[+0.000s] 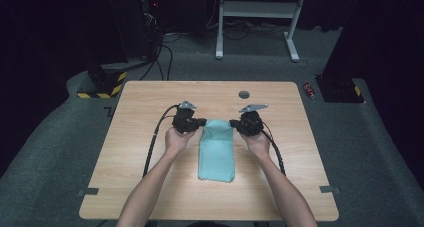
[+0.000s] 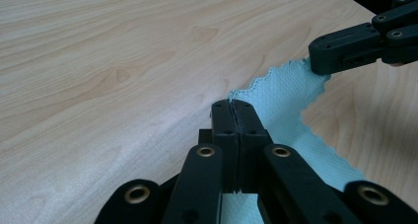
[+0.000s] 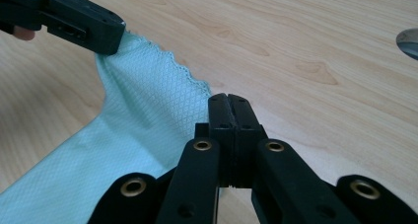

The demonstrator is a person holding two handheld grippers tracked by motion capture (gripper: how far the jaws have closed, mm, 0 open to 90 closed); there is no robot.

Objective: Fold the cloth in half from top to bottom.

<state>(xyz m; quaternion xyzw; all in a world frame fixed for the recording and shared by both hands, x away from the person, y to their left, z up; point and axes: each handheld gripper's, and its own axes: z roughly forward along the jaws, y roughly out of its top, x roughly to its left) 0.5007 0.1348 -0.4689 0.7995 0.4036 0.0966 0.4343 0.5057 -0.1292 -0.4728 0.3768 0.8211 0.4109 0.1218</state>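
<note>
Both of your grippers are closed on the far corners of the teal cloth [image 1: 216, 149], so the grasping part looks done and the moving or folding of it is what remains, as I judge it. At the left, your left gripper [image 1: 202, 121] has its jaws pressed fully together on the cloth's far left corner; in the middle the cloth lies lengthwise on the wooden table [image 1: 150, 187], its near end flat and its far edge lifted a little between the two grips; at the right, your right gripper [image 1: 233, 123] is shut the same way on the far right corner. The high view gives you the cloth's whole length and the small grey disc [image 1: 244, 94] beyond it. The left gripper view shows the scalloped edge of the cloth and the pinched corner closely, which the high view cannot.
</note>
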